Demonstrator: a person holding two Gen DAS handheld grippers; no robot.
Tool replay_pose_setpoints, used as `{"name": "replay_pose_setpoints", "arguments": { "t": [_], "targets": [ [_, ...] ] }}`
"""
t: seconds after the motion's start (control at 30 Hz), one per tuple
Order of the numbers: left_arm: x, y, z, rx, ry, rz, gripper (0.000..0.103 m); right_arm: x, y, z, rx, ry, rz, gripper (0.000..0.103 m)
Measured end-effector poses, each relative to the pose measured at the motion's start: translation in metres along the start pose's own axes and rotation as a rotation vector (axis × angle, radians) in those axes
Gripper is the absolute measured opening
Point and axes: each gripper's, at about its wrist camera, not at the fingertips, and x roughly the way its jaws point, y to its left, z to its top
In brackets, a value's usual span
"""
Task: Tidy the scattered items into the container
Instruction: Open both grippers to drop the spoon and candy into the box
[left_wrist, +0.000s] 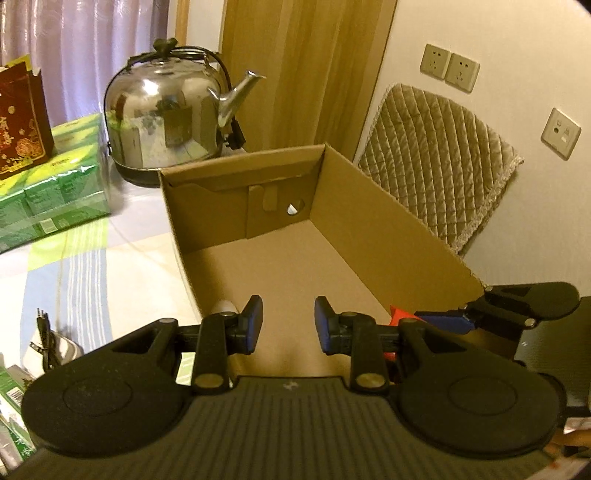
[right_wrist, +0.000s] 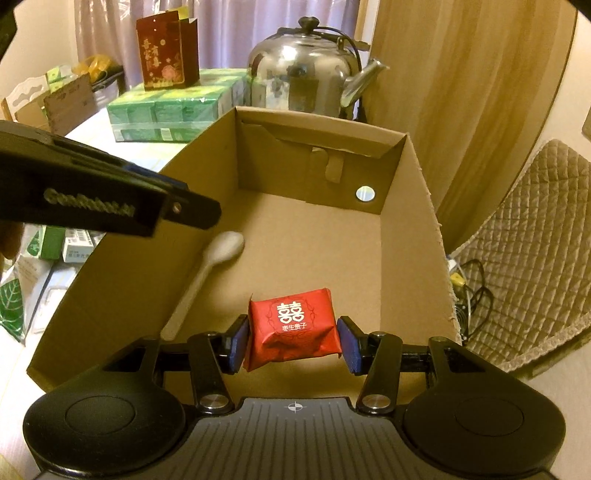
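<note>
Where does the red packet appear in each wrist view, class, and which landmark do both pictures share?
Left wrist view: the red packet shows only as a sliver at lower right, behind the left gripper.
Right wrist view: lower centre, between the right gripper pads, over the cardboard box.
Shared landmark: the steel kettle behind the box.

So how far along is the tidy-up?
Done: a white spoon lies inside the cardboard box. In hand: the right claw grips a red packet over the box floor, not released. The left claw is open and empty. Left: green and white packets outside the box.
</note>
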Motion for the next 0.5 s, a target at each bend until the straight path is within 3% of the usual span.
{"name": "replay_pose_setpoints", "arguments": {
  "t": [0.07,0.17,0.5],
  "targets": [
    [-0.005,0.003,0.000,-0.008,-0.005,0.000,0.026,0.000,0.000,0.000,-0.001,-0.005,0.000,0.051],
    [-0.013,0.007,-0.001,-0.012,-0.012,0.007,0.026,-0.001,0.001,-0.001,0.000,-0.018,-0.007,0.066],
    [-0.068,0.032,-0.016,-0.054,-0.066,0.063,0.036,-0.038,0.000,0.005,0.050,-0.092,-0.024,0.068]
  ]
}}
